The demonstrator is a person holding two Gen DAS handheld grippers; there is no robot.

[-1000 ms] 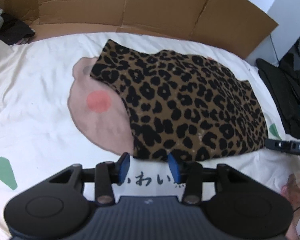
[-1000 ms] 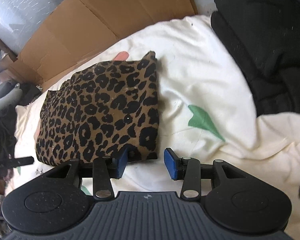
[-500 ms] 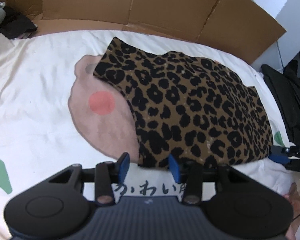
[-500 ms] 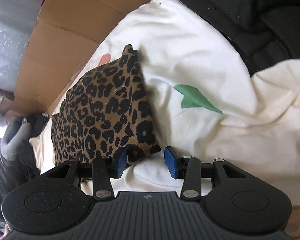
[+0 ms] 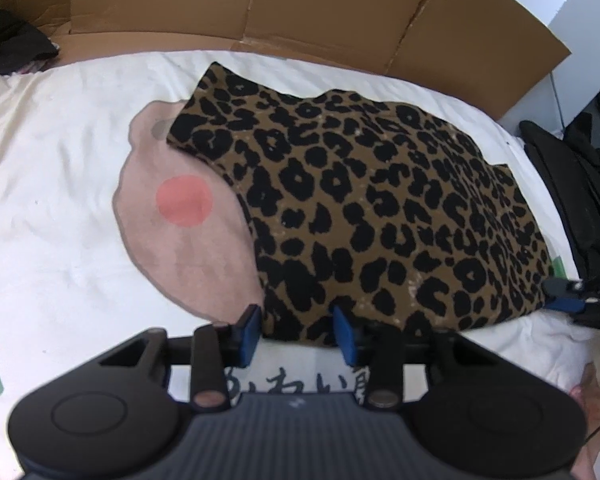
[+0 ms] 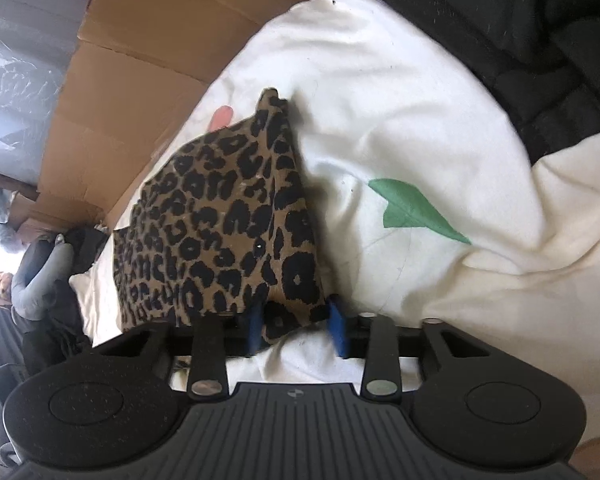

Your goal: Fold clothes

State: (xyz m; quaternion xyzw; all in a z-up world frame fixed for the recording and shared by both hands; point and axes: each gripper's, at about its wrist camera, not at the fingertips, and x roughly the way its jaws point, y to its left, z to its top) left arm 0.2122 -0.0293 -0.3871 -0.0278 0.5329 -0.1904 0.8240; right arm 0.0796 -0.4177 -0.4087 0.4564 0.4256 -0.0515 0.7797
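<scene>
A leopard-print garment point(image 5: 380, 208) lies folded flat on a white printed sheet point(image 5: 60, 200). My left gripper point(image 5: 298, 332) is open at the garment's near left corner, and the cloth edge sits between its blue pads point(image 5: 250, 326). In the right wrist view, the same garment point(image 6: 220, 232) has its near right corner between the blue fingers of my open right gripper point(image 6: 296, 328). The left wrist view shows the right gripper point(image 5: 572, 300) at the garment's right corner.
A brown cardboard wall point(image 5: 300, 8) stands behind the sheet. Black clothes point(image 6: 520, 40) are piled to the right of it. More dark items point(image 5: 16, 44) lie at the far left. A green leaf print point(image 6: 412, 208) marks the sheet near the right gripper.
Both grippers have moved forward onto the garment's near corners. The cloth edge now lies between each pair of pads. The right wrist view has tilted.
</scene>
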